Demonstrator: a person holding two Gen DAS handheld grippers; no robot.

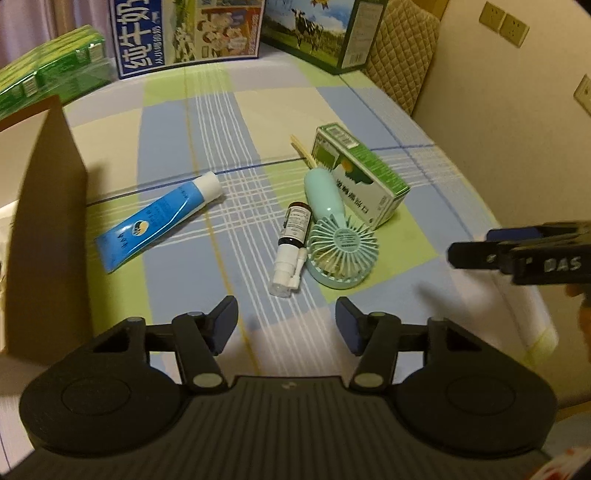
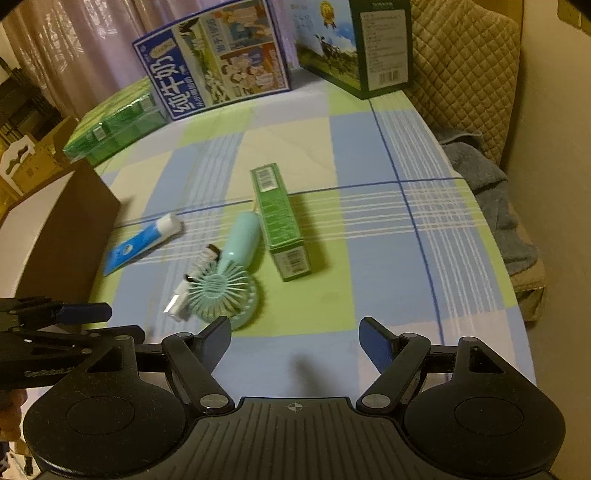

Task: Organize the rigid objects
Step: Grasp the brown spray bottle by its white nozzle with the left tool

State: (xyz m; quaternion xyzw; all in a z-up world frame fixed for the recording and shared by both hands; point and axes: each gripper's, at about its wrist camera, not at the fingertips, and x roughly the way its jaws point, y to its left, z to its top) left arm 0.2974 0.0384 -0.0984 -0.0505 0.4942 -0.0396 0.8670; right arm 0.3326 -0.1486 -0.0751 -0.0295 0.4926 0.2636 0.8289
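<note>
On the checked cloth lie a blue and white tube (image 1: 159, 225) (image 2: 142, 243), a small spray bottle (image 1: 291, 243) (image 2: 192, 284), a mint hand fan (image 1: 332, 229) (image 2: 229, 273) and a green carton (image 1: 362, 177) (image 2: 280, 221). The fan's handle leans against the carton, and the bottle lies beside the fan head. My left gripper (image 1: 286, 317) (image 2: 118, 321) is open and empty, just short of the bottle. My right gripper (image 2: 295, 332) (image 1: 472, 245) is also open and empty, near the fan head.
A brown cardboard box (image 1: 48, 221) (image 2: 62, 236) stands open at the left edge. Two big milk cases (image 1: 188, 33) (image 2: 354, 44) and a green shrink-wrapped pack (image 2: 114, 122) line the back. A quilted cushion (image 2: 465, 66) and a grey towel (image 2: 491, 192) sit at the right, by the wall.
</note>
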